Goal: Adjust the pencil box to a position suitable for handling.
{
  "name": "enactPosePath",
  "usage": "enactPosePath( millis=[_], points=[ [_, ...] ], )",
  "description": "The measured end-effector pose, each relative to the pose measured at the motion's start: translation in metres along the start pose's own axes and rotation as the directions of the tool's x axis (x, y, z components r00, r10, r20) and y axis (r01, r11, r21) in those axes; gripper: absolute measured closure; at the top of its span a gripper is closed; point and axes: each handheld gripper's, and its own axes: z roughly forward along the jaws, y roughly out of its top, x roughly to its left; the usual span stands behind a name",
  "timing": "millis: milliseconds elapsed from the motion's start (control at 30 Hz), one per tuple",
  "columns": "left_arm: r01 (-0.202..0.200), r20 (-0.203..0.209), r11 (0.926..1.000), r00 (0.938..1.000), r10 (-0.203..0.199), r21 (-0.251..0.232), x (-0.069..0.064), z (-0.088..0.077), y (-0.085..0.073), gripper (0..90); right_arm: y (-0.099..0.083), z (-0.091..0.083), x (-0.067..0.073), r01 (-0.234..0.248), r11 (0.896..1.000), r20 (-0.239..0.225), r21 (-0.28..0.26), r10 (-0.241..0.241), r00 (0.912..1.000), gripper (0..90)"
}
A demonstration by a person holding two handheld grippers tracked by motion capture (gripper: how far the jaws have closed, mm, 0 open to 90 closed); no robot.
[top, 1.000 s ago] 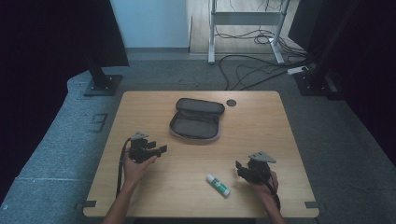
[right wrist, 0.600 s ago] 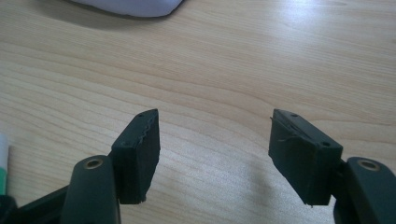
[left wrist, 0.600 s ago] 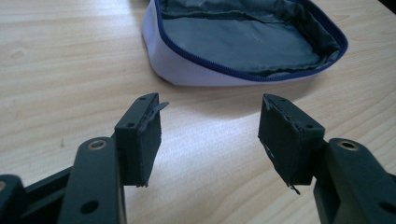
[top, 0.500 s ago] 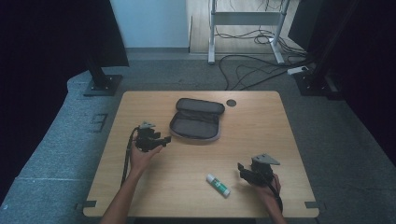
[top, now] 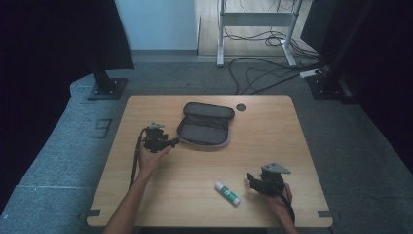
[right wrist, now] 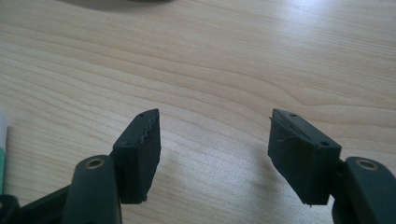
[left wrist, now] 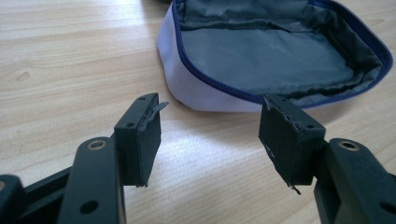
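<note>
So far nothing is packed: my left gripper (left wrist: 210,135), jaws apart and empty, faces the unzipped grey fabric pouch (left wrist: 275,60) just ahead. My right gripper (right wrist: 215,149), also spread and empty, sits beside the white-and-green glue stick (top: 228,193), not yet picked up.

You see a lilac pouch (left wrist: 201,95) (grey lining, blue zip) on the pale wood-grain table (top: 272,131), near a white-and-green glue stick (top: 228,193).

Pouch (top: 204,124) behind glue stick (top: 227,193) (well apart)
</note>
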Motion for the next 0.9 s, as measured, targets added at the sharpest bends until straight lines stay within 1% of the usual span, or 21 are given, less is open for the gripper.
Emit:
enactPosePath(
  millis=[67, 133, 167, 200, 300, 467, 567, 667, 733, 800, 867, 900],
  points=[
    [-0.002, -0.003, 1.0000, 1.0000, 0.002, -0.003, -0.001, 0.002, 0.003, 39.1, 0.000, 0.000, 0.000, 0.000, 1.000, -0.001, 0.003, 0.000, 1.0000, 34.2],
    [-0.002, -0.006, 0.9999, 1.0000, 0.002, -0.015, 0.000, 0.003, 0.006, 39.3, -0.001, 0.000, 0.000, 0.001, 1.000, -0.001, 0.004, -0.001, 1.0000, 34.1],
    [0.003, -0.007, 0.9999, 1.0000, -0.003, -0.012, 0.001, 0.004, 0.007, 39.3, -0.001, 0.000, 0.000, 0.000, 1.000, -0.002, 0.003, 0.000, 1.0000, 34.1],
    [0.000, -0.012, 1.0000, 0.9999, 0.000, -0.005, 0.002, 0.005, 0.008, 39.0, -0.001, 0.000, 0.000, 0.000, 1.000, -0.002, 0.003, 0.000, 1.0000, 34.1],
    [-0.003, -0.018, 1.0000, 0.9998, 0.002, -0.009, 0.004, 0.010, 0.012, 39.1, -0.001, 0.000, 0.001, 0.004, 1.000, -0.004, 0.006, -0.004, 1.0000, 34.1],
    [-0.004, -0.019, 1.0000, 0.9998, 0.004, -0.009, 0.006, 0.015, 0.015, 39.9, -0.002, 0.001, 0.003, 0.008, 1.000, -0.003, 0.010, -0.008, 1.0000, 34.1],
    [0.008, -0.015, 0.9999, 0.9999, -0.008, -0.013, 0.009, 0.018, 0.014, 41.2, -0.002, 0.001, 0.003, 0.011, 1.000, -0.002, 0.008, -0.011, 0.9999, 34.1],
    [0.015, -0.027, 0.9997, 0.9995, -0.015, -0.020, 0.011, 0.022, 0.013, 42.8, -0.002, 0.002, 0.004, 0.014, 1.000, 0.000, 0.010, -0.014, 0.9999, 34.1],
    [0.022, -0.027, 0.9992, 0.9994, -0.023, -0.033, 0.012, 0.025, 0.014, 43.8, -0.002, 0.002, 0.005, 0.017, 1.000, 0.001, 0.013, -0.017, 0.9999, 34.1],
    [0.023, -0.024, 0.9993, 0.9994, -0.024, -0.029, 0.012, 0.027, 0.015, 44.1, -0.003, 0.003, 0.005, 0.020, 1.000, 0.002, 0.016, -0.020, 0.9998, 34.0],
    [0.011, -0.023, 0.9998, 0.9997, -0.012, -0.018, 0.009, 0.029, 0.018, 43.3, -0.003, 0.003, 0.005, 0.022, 1.000, 0.004, 0.018, -0.022, 0.9998, 34.0],
    [-0.001, -0.026, 0.9998, 0.9997, 0.001, -0.018, 0.007, 0.030, 0.020, 43.1, -0.003, 0.003, 0.005, 0.020, 1.000, 0.004, 0.019, -0.020, 0.9998, 34.0]
  ],
)
